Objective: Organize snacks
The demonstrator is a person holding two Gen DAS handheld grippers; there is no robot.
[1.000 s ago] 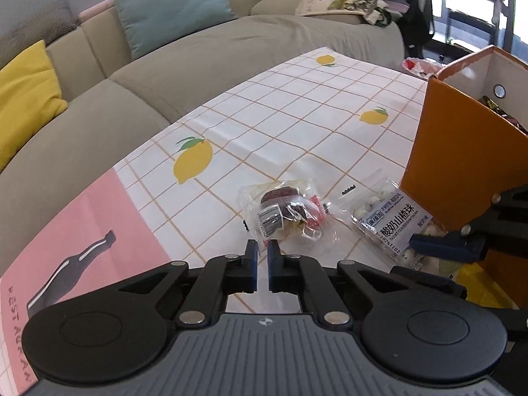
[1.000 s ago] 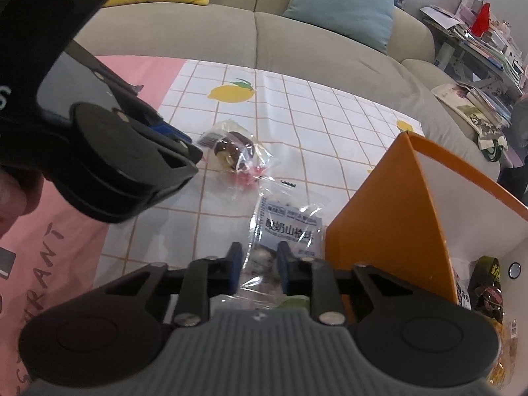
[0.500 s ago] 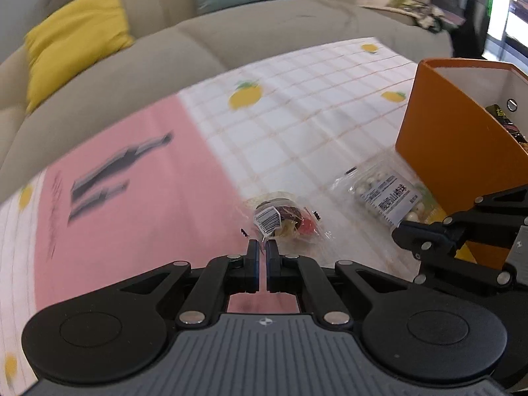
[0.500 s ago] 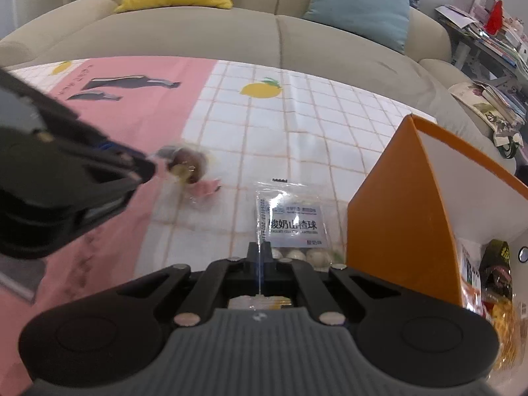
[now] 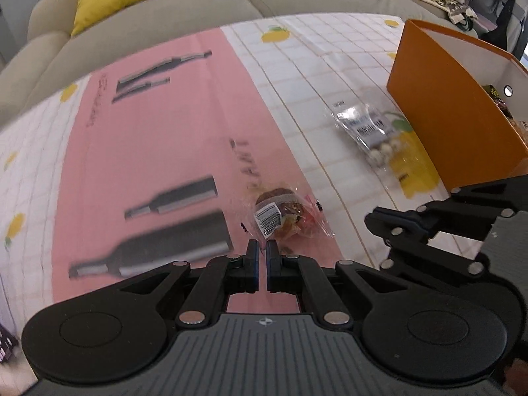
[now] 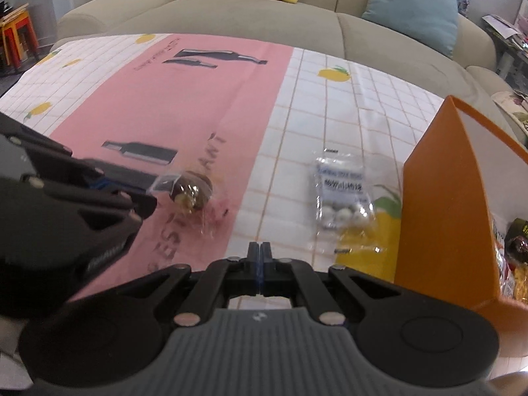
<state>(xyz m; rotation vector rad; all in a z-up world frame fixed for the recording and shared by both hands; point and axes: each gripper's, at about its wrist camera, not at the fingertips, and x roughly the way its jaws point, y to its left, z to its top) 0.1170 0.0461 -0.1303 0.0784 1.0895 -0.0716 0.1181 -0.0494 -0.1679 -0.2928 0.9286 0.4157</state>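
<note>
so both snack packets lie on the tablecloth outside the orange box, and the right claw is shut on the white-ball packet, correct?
Not quite. The right claw is shut on nothing; the right wrist view shows the white-ball packet lying apart on the tablecloth. Both packets, including the dark snack packet, are outside the orange box.

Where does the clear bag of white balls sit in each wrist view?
Left wrist: the bag lies right of centre, on the cloth beside the orange box.
Right wrist: the bag lies right of centre, just left of the box.
Shared landmark: the orange box next to it.
</note>
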